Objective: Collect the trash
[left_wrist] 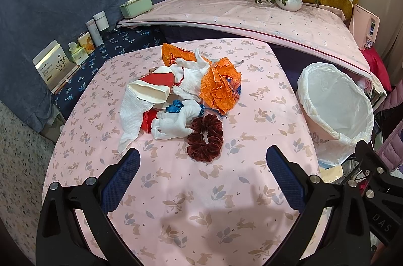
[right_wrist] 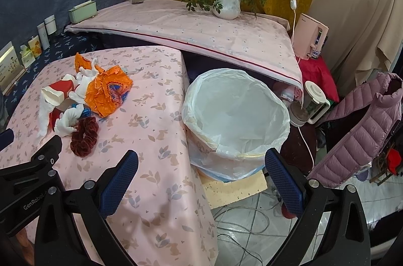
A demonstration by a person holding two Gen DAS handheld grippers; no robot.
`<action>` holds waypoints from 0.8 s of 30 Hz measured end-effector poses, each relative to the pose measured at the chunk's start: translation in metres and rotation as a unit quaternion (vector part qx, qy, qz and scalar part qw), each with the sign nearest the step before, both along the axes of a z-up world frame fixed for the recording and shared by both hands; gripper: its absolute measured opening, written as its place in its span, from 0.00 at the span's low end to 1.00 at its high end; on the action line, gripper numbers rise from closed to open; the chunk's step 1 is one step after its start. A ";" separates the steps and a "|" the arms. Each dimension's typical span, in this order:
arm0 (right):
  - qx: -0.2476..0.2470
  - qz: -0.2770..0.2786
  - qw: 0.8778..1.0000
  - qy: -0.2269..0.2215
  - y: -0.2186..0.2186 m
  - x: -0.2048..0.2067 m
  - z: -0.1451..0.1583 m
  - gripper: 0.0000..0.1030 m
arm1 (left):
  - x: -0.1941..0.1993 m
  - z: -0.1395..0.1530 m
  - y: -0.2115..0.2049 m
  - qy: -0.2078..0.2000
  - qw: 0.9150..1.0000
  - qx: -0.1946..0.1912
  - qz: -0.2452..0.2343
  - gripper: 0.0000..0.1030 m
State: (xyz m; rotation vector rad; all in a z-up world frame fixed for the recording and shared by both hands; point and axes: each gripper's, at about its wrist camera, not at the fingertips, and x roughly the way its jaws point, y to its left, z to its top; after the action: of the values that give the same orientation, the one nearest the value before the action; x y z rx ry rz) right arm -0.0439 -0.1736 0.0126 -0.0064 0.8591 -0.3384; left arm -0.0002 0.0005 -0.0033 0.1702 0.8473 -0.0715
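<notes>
Trash pile on pink rabbit-print worktop [left_wrist: 176, 190], lined bin to its right, nothing collected yet.
L→R: left gripper [left_wrist: 202, 166] fingers wide, empty, near dark-red velvet scrunchie [left_wrist: 205, 137]; approach low, pinch w/o snagging cloth. White-bagged round bin [right_wrist: 236, 112] beside worktop; right gripper [right_wrist: 201, 169] wide, empty.

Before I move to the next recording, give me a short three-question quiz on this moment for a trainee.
1. True or false: the lined bin already holds several pieces of trash.
2. Which item of the pile lies nearest the left gripper? A) dark red scrunchie B) orange wrapper C) crushed paper cup
3. Fill in: both the left gripper and the right gripper are ____ and hold nothing.

Key: 1 false, the liner looks empty; 2 A; 3 open.
</notes>
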 end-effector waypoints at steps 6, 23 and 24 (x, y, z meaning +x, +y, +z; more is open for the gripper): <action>-0.001 0.001 1.000 -0.001 0.000 0.000 -0.001 0.93 | -0.001 0.004 0.001 0.000 1.000 -0.002 -0.001 0.93; -0.001 0.001 1.000 -0.001 0.000 0.000 0.000 0.93 | -0.001 0.003 0.002 0.000 1.000 -0.002 -0.001 0.93; -0.001 0.000 1.000 -0.001 0.000 0.000 0.000 0.93 | -0.001 0.004 0.001 0.000 1.000 -0.002 -0.001 0.93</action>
State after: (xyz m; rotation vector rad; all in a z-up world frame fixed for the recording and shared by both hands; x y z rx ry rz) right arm -0.0439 -0.1734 0.0122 -0.0091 0.8568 -0.3388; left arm -0.0012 0.0019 0.0002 0.1670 0.8475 -0.0757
